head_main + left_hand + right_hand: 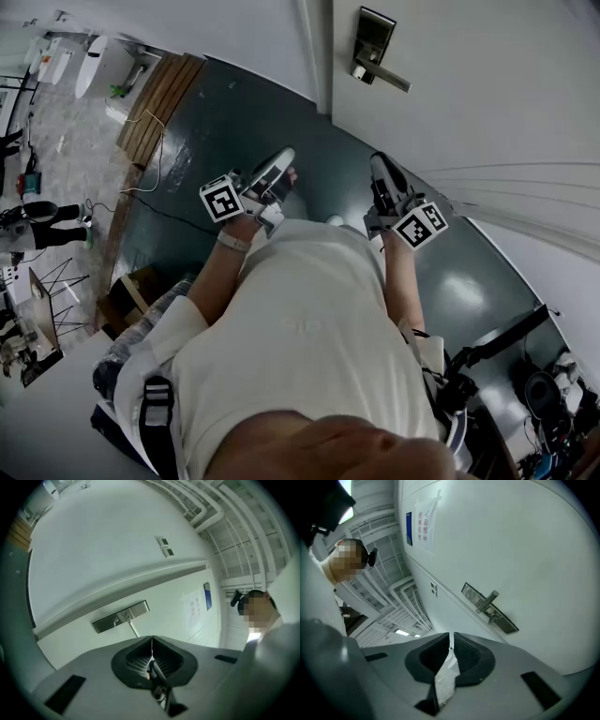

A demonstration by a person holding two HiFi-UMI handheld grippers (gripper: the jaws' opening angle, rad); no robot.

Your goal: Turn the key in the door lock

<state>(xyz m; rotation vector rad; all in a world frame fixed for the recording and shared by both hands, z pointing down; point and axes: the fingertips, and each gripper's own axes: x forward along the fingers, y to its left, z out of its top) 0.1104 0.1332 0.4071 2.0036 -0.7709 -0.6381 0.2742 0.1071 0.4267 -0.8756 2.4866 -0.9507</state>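
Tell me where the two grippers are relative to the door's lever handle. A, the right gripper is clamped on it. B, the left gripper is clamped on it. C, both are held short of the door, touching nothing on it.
C: in the head view the left gripper and the right gripper are well short of the lever handle, with dark floor showing in between.

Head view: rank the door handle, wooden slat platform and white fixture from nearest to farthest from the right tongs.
1. Door handle, on the door ahead of the right tongs.
2. Wooden slat platform, on the floor to the left.
3. White fixture, far top-left corner.
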